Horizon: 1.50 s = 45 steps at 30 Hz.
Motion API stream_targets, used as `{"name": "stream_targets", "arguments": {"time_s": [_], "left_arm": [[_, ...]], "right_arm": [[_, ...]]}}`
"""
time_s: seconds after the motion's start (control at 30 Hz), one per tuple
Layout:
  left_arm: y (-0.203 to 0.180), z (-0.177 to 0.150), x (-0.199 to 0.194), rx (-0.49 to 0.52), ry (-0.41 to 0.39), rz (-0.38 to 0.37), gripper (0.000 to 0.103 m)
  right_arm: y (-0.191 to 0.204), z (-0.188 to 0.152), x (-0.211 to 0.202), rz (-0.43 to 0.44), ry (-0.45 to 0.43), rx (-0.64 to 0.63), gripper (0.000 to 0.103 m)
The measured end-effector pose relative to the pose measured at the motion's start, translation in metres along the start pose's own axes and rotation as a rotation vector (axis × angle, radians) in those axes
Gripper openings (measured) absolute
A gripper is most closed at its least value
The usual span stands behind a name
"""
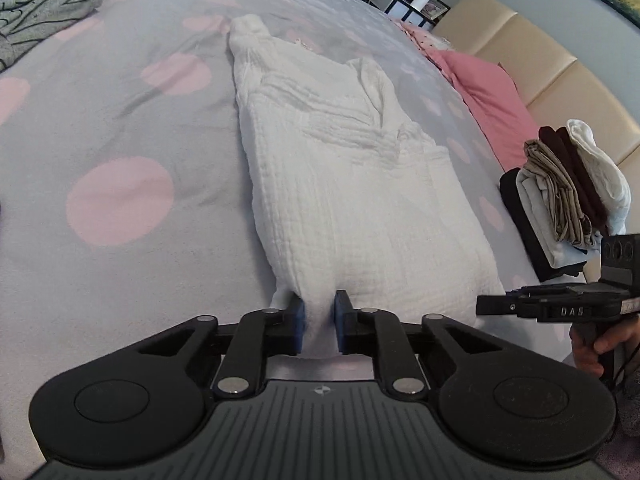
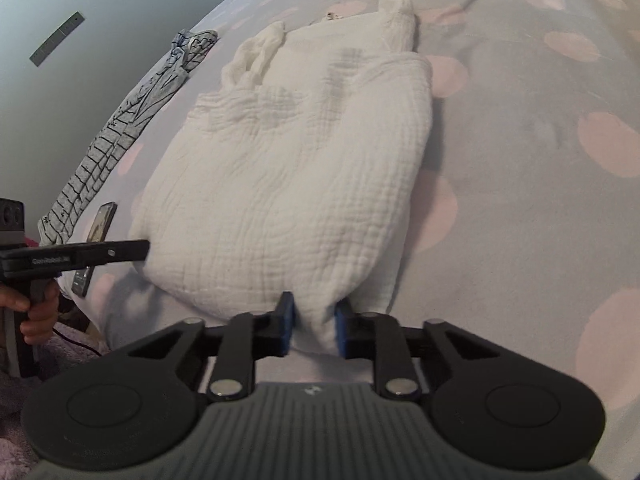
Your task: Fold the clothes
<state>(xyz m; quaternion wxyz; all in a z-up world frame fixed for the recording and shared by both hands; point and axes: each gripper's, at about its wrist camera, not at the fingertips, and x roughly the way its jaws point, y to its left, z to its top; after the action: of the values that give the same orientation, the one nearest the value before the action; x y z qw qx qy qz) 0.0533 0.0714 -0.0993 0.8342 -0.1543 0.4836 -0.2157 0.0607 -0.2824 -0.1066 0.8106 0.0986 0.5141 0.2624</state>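
A white crinkled garment (image 1: 344,184) lies lengthwise on the grey bedspread with pink dots (image 1: 120,200), sleeves folded in at the far end. My left gripper (image 1: 320,312) is shut on its near hem at the left corner, white cloth pinched between the blue pads. My right gripper (image 2: 315,316) is shut on the same garment (image 2: 288,168) at the near right corner, cloth bunched between its pads. Each gripper shows at the edge of the other's view: the right one (image 1: 492,305), the left one (image 2: 136,249), both held by a hand.
A stack of folded clothes (image 1: 568,196) sits at the right edge of the bed by a beige headboard (image 1: 552,72) and a pink pillow (image 1: 488,92). A grey patterned garment (image 2: 120,136) lies along the left edge, with a phone (image 2: 102,222) and a remote near it.
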Motion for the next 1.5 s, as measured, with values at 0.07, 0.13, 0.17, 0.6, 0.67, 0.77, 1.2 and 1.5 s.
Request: {"name": "stream_targets", "arguments": {"time_s": [0.07, 0.13, 0.17, 0.6, 0.67, 0.77, 1.2, 1.5], "left_arm": [[-0.003, 0.006, -0.011, 0.026, 0.009, -0.020, 0.006], [-0.005, 0.013, -0.024, 0.026, 0.025, -0.051, 0.006], [-0.006, 0.015, -0.031, 0.031, 0.038, -0.066, 0.006], [0.001, -0.016, -0.046, 0.070, 0.331, -0.131, 0.005], [0.004, -0.023, -0.030, 0.073, 0.368, -0.104, 0.005], [0.009, -0.028, -0.012, 0.067, 0.395, -0.072, 0.006], [-0.003, -0.002, -0.043, 0.110, 0.267, 0.053, 0.047], [-0.021, 0.089, -0.083, 0.237, 0.060, 0.156, 0.047]], "right_arm": [[0.000, 0.006, -0.006, 0.021, -0.005, 0.013, 0.016], [0.003, 0.012, -0.015, 0.041, -0.008, 0.019, 0.015], [0.005, 0.014, -0.021, 0.061, -0.010, 0.023, 0.015], [0.020, -0.025, -0.035, 0.166, 0.226, 0.032, 0.014], [0.017, -0.032, -0.020, 0.138, 0.255, 0.036, 0.014], [0.013, -0.038, -0.001, 0.103, 0.283, 0.045, 0.014], [0.014, -0.023, -0.024, -0.013, 0.208, -0.017, 0.051], [0.031, 0.047, -0.056, -0.150, 0.015, -0.116, 0.052]]}}
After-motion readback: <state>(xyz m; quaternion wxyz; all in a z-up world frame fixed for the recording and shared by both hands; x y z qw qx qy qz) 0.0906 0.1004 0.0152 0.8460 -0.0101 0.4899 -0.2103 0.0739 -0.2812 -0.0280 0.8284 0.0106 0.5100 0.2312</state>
